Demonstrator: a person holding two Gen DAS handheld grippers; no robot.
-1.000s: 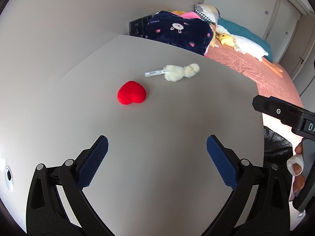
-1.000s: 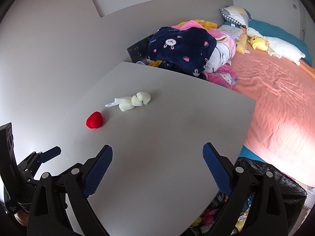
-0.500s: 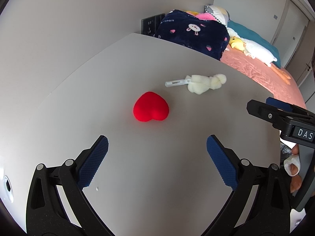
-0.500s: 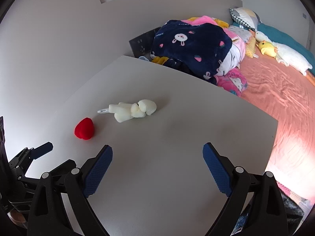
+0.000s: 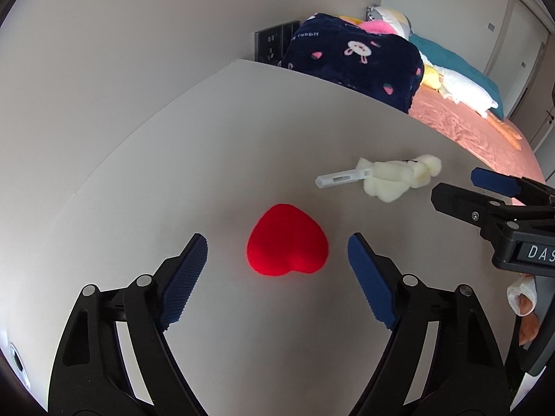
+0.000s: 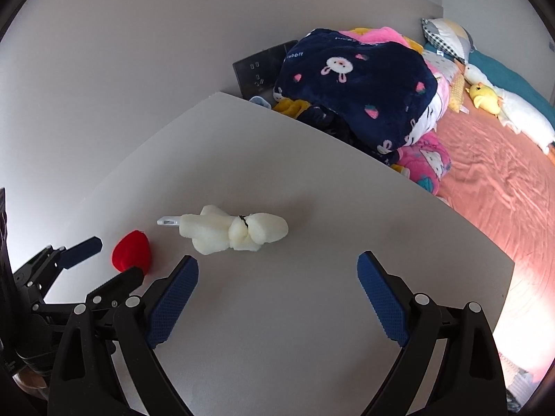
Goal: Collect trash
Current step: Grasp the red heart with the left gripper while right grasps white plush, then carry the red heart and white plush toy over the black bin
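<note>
The heart (image 5: 287,240) lies on the table (image 5: 222,159), left of the foam bundle (image 5: 395,177).

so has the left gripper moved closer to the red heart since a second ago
Yes. The left gripper has advanced across the table toward the red heart, which now sits between its open fingers instead of well ahead.

I note a grey table (image 5: 194,159) bearing a red heart-shaped piece (image 5: 287,244) near me and, further right, a white foam bundle (image 5: 392,177).

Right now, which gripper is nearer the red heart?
Left. The left gripper is open, its fingers flanking the red heart without touching it. The right gripper is open off to the heart's right, in front of the white foam bundle.
</note>
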